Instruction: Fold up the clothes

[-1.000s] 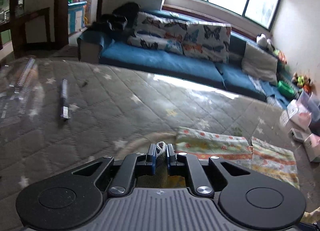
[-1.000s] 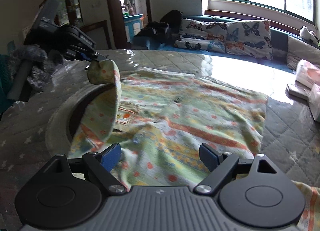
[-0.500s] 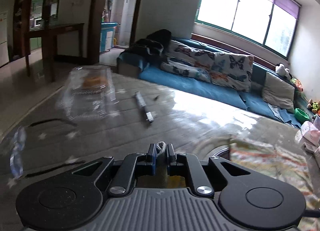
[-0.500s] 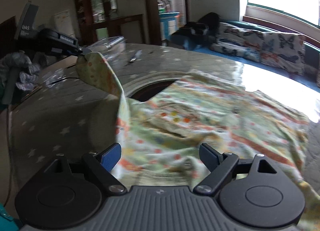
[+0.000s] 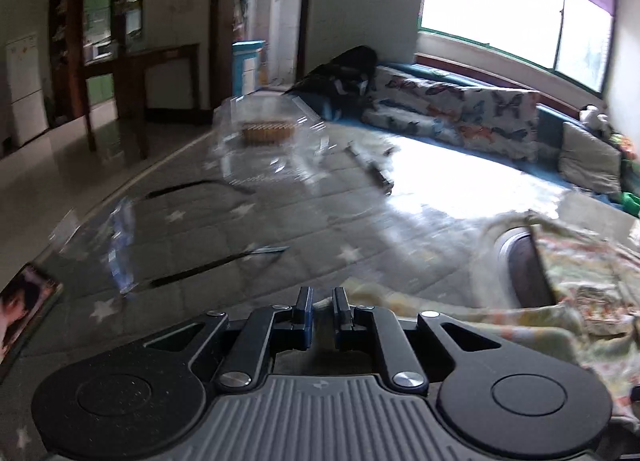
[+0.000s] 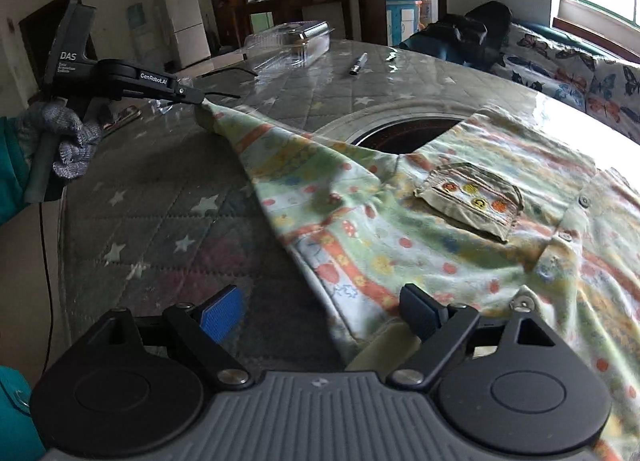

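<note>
Two grippers work: the left gripper [image 6: 200,100] pinches a sleeve end of the soft, light shirt [image 6: 460,229] spread on the table [image 6: 160,229], while the right gripper [image 6: 320,311] waits wide open at its near hem.

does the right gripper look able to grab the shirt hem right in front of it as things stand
Probably yes. The right gripper is open, and the patterned shirt's near edge lies between its fingers with nothing on top. The left gripper pinches only the far sleeve tip, well aside.
</note>
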Available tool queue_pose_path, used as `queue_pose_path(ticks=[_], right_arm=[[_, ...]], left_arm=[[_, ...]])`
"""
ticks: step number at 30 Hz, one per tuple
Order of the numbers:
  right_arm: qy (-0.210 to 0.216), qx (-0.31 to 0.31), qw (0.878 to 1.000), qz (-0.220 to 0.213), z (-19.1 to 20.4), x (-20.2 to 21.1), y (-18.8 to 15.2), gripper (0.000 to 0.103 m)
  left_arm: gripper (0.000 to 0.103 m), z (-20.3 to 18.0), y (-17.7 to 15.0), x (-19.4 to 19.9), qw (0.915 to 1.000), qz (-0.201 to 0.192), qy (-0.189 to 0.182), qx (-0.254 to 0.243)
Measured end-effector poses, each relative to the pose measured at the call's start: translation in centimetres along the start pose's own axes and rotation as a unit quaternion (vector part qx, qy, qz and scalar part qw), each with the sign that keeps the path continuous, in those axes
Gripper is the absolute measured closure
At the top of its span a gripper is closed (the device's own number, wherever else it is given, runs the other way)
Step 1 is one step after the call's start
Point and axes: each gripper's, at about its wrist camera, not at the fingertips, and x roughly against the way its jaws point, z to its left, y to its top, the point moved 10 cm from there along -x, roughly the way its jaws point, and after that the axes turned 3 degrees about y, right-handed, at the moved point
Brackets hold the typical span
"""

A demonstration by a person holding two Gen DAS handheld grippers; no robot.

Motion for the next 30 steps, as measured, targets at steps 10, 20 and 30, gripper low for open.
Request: queue_pose_path(ticks=[10,20,30], right_arm=[[0.006,-0.005,1.000,0.000,0.0,-0.2,0.5,0.014],[-0.001,0.000,1.000,-0.008,0.2,-0.2,0.9,0.014],[0.001,0.003,1.000,-0.004,0.6,-1.2,1.4,0.014]], left_arm=[[0.052,0.3,1.2,-0.5,0.9992,0.015,-0.005,0.036],[0.056,-2.3,0.4,-5.2,0.9966,0.079,-0.011,-0.023],[0.095,-4.0,1.5,-6.0,0.9920,0.056,-0.013,-0.112]])
